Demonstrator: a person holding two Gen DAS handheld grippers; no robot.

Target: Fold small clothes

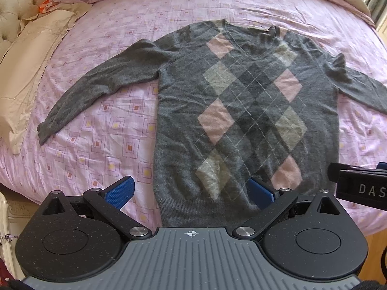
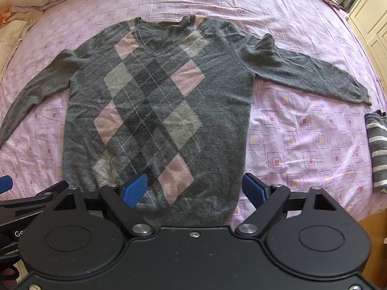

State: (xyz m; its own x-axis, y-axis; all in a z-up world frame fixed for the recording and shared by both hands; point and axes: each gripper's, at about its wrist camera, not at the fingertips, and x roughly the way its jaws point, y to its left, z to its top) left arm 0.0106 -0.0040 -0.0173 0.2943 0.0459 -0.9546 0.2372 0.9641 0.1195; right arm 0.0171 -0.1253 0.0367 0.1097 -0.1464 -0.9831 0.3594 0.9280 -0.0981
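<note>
A grey argyle sweater (image 1: pixel 241 101) (image 2: pixel 154 111) with pink and pale diamonds lies flat and face up on the bed, both sleeves spread out to the sides. Its ribbed hem is nearest me. My left gripper (image 1: pixel 191 192) hovers open over the hem's left part, blue pads wide apart and holding nothing. My right gripper (image 2: pixel 194 189) hovers open over the hem's right part, also holding nothing. The right gripper's black body (image 1: pixel 360 186) shows at the right edge of the left wrist view.
A pink patterned bedsheet (image 1: pixel 101 130) (image 2: pixel 302 130) covers the bed. Cream pillows (image 1: pixel 31 55) and a tufted headboard (image 1: pixel 14 2) are at the left. A folded grey striped garment (image 2: pixel 378 149) lies at the right edge. White cupboard doors (image 2: pixel 372 17) stand beyond the bed.
</note>
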